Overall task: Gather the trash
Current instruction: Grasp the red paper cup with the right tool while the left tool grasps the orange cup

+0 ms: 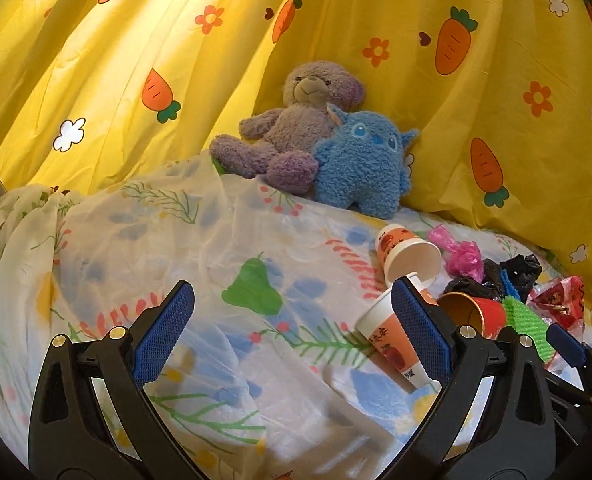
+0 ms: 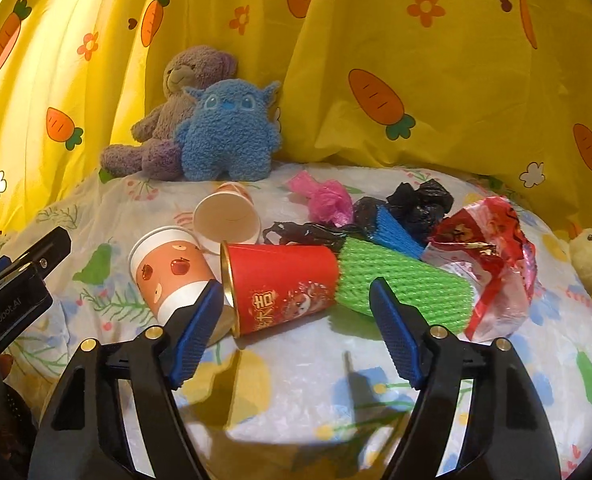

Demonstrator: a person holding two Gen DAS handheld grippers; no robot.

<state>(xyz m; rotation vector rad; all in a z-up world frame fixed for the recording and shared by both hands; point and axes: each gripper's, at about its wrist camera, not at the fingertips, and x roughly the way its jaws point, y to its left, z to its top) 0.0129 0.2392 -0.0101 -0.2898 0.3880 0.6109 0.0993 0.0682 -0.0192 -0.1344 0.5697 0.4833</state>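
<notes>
Bare bedsheet (image 1: 231, 264) lies open on the left; paper cups (image 2: 171, 268), red cup (image 2: 283, 284) and wrappers (image 2: 492, 248) crowd the right, plush toys (image 2: 227, 136) behind.

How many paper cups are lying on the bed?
3: a red cup in front, an apple-print cup left of it, another cup behind, its mouth facing us. More may hide under the bags.

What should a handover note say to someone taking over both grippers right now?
Left gripper: open, empty, over the floral sheet.
Right gripper: open, nothing gripped, jaws around the near end of the red cup.
Trash piled on the bed: two apple-print paper cups, green foam net, blue foam net, pink bag, black bags, red wrapper.
Done: nothing collected yet.
Left: everything; leave the plush toys.
</notes>
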